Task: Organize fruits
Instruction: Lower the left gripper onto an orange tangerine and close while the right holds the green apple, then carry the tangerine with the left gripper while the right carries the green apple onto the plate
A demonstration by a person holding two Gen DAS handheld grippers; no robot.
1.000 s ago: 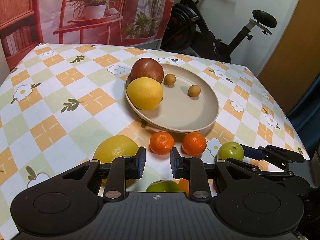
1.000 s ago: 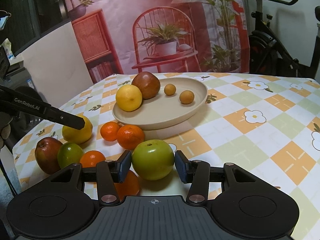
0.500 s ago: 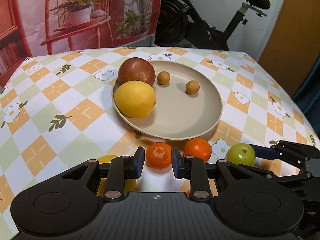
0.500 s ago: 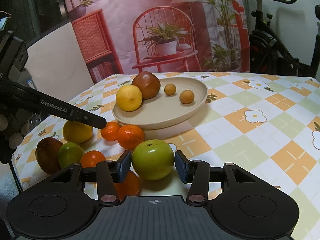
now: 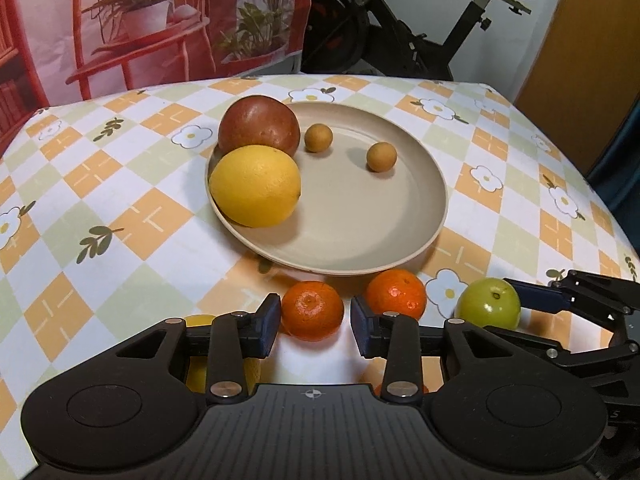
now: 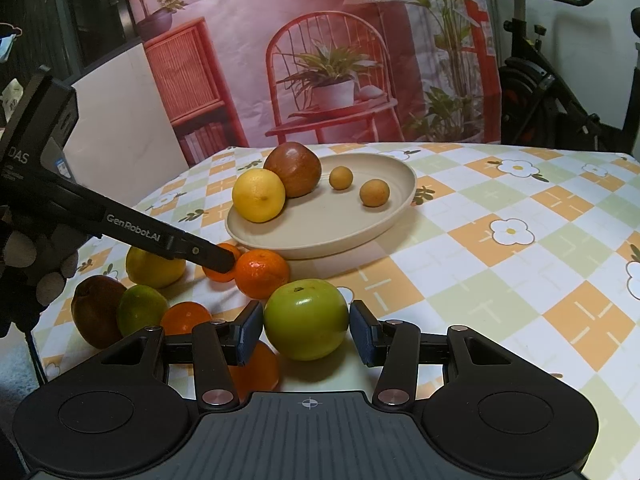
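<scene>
Left tool (image 5: 313,330), jaws just widening, brackets a glossy dimpled tangerine (image 5: 312,309), seemingly untouched.

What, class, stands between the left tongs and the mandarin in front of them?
Nothing visible: the mandarin lies just ahead of the left tongs, whose jaws have just been opening, and nothing lies between them.

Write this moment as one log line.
left gripper: jaws just opening, mandarin between | right gripper: flanks green apple, grip unclear | plate: four fruits
</scene>
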